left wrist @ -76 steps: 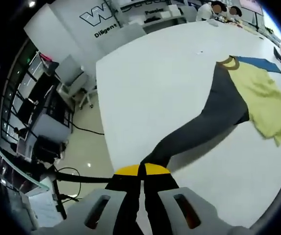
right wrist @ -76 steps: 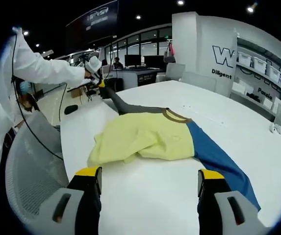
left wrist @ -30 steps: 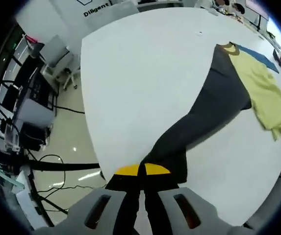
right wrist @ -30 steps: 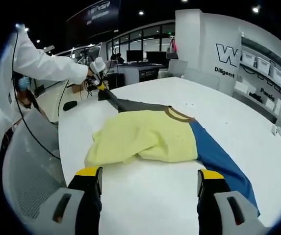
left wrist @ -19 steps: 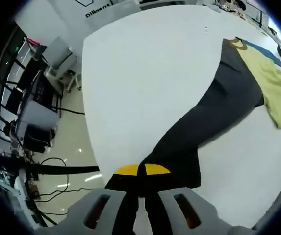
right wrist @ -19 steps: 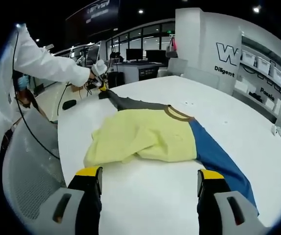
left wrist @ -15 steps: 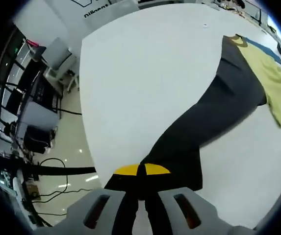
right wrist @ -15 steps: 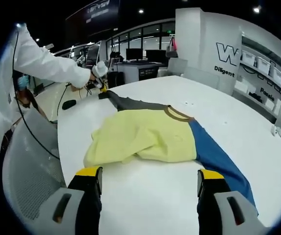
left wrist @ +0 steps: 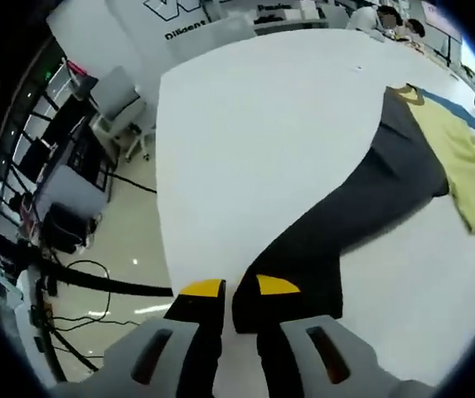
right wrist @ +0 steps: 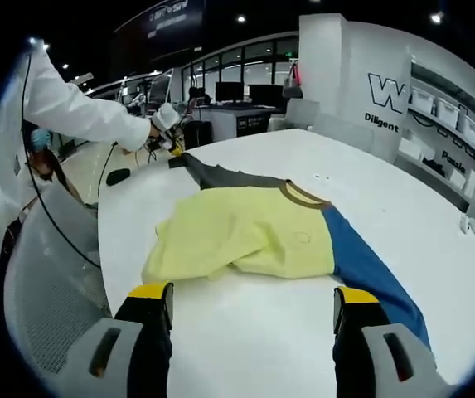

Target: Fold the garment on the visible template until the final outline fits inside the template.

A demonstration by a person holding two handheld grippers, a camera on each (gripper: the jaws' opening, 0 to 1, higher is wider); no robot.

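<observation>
A long-sleeved shirt lies on the white table point(left wrist: 254, 141). Its yellow body point(right wrist: 245, 232) is bunched, with a brown collar point(right wrist: 302, 195), a blue sleeve point(right wrist: 370, 274) and a dark grey sleeve point(right wrist: 220, 176). In the left gripper view the grey sleeve point(left wrist: 361, 207) stretches flat from the yellow body point(left wrist: 461, 166) to my left gripper point(left wrist: 239, 288). The jaws there stand slightly parted, open, at the cuff by the table's corner. My right gripper point(right wrist: 254, 311) hangs wide open above bare table, short of the shirt's hem. The left gripper point(right wrist: 171, 133) also appears far off at the grey cuff.
A person's white sleeve point(right wrist: 79, 112) reaches to the far gripper. A grey mesh chair point(right wrist: 46, 282) stands by the table's near left edge. Off the table's edge are a chair point(left wrist: 121, 108), desks and floor cables point(left wrist: 96, 282). People point(left wrist: 386, 16) sit at the far end.
My left gripper's jaws, pinched on the grey cuff before, have parted a little and the sleeve now lies flat on the table. The right gripper has stayed put.
</observation>
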